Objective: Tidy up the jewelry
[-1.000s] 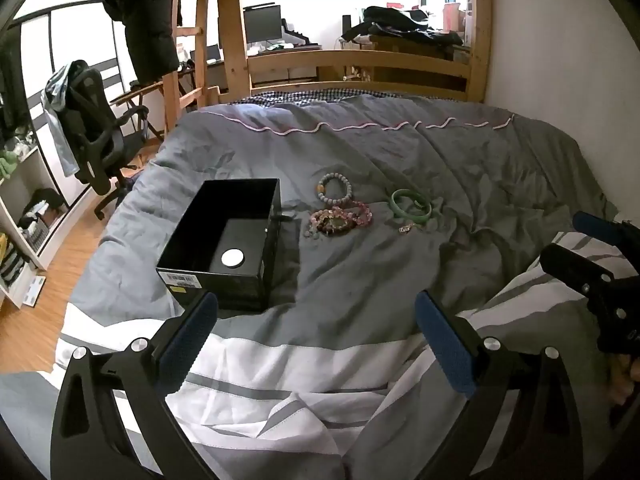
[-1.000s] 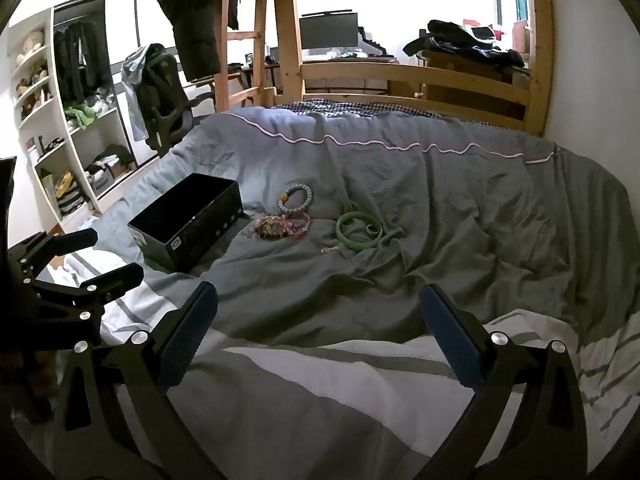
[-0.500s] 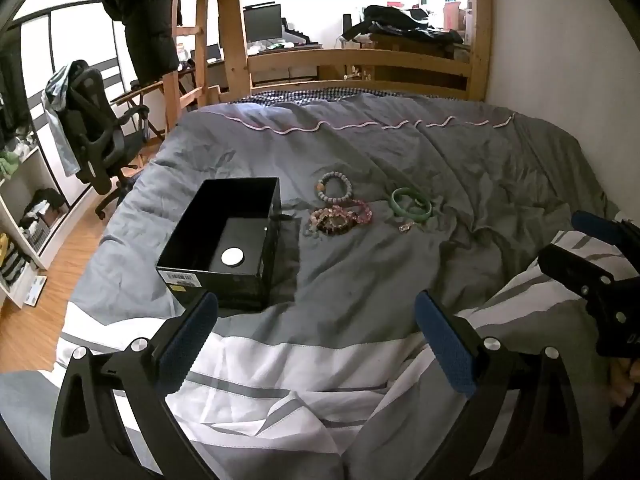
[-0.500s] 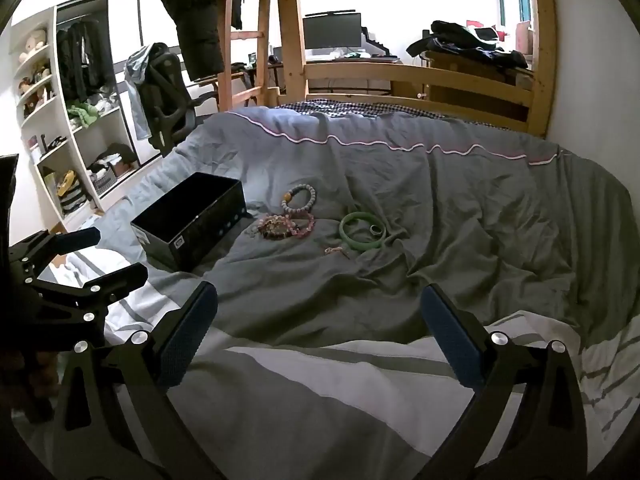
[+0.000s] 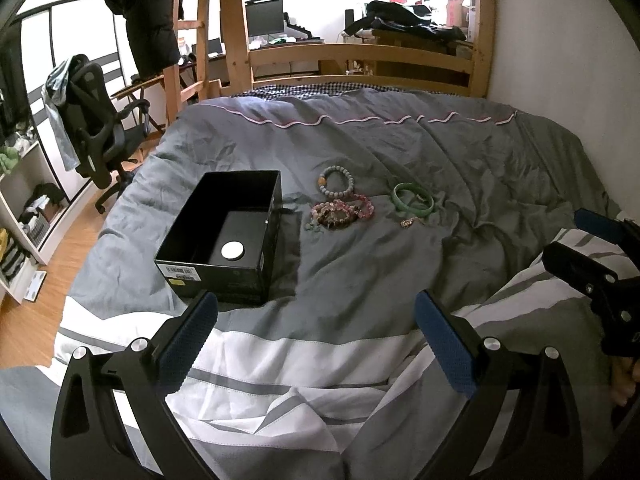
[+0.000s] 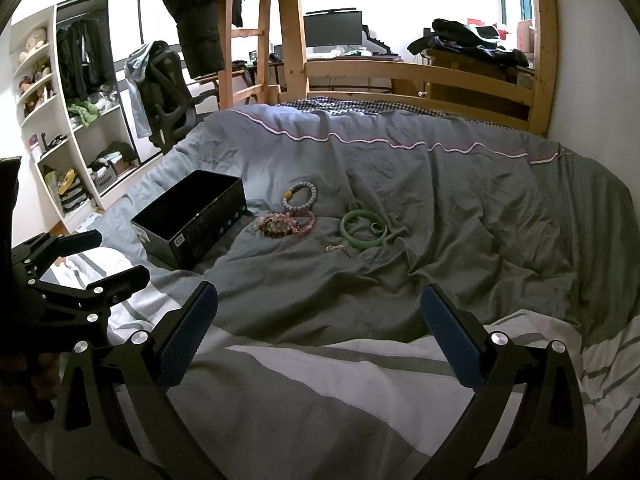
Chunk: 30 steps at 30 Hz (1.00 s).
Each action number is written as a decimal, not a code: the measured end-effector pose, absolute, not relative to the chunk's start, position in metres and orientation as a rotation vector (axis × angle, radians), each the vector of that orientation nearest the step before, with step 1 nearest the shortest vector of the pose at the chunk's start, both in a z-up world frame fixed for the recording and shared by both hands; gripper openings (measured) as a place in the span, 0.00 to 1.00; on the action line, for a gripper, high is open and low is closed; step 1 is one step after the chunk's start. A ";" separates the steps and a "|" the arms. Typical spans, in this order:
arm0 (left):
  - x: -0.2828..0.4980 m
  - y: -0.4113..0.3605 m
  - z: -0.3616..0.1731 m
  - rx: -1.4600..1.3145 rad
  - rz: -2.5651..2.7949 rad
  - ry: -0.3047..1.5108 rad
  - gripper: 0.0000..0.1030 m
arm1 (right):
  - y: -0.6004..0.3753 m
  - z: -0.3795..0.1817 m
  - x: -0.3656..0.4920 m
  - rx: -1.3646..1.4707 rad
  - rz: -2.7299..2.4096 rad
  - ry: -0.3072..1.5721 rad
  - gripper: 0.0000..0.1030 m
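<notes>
1. While both claws hang low over the striped blanket (image 5: 304, 344) at the near end of the bed (image 6: 460, 208), each is spread wide and holds nothing.
2. Left claw (image 5: 316, 332) points up the bed, toward the black box (image 5: 224, 236) and the jewelry past it.
3. Right claw (image 6: 320, 320) sits level and points at the green bangle (image 6: 362, 230).
4. That box is open on top, with a round white thing (image 5: 233, 250) inside. Its long side runs away from the claws.
5. Just right of the box lie a gray bead bracelet (image 5: 337, 181) and a heap of pink bead bracelets (image 5: 342, 212).
6. Farther right, the bangle lies flat, with a small chain (image 5: 412, 222) in front of it.
</notes>
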<state>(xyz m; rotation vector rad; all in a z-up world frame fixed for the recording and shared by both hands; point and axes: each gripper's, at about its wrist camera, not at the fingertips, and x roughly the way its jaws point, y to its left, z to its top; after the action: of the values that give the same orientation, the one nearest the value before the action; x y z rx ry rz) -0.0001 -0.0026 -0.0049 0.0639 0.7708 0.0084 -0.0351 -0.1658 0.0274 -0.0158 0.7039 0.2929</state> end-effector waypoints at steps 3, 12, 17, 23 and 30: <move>0.000 -0.002 -0.005 0.064 0.010 0.771 0.94 | -0.166 0.027 -0.035 -0.015 0.291 0.705 0.97; 0.000 -0.002 -0.007 0.060 0.008 0.775 0.94 | -0.166 0.027 -0.035 -0.015 0.291 0.706 0.97; 0.000 -0.002 -0.008 0.061 0.007 0.777 0.94 | -0.166 0.027 -0.034 -0.016 0.293 0.706 0.97; 0.002 -0.003 -0.010 0.061 0.004 0.783 0.94 | -0.166 0.027 -0.034 -0.015 0.293 0.707 0.97; 0.002 -0.005 -0.012 0.063 0.004 0.786 0.94 | -0.166 0.027 -0.034 -0.016 0.294 0.708 0.97</move>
<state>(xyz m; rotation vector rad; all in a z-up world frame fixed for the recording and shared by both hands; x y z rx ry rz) 0.0021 -0.0049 -0.0116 0.0627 0.7857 0.0045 -0.0340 -0.1657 0.0271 -0.0155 0.7082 0.2942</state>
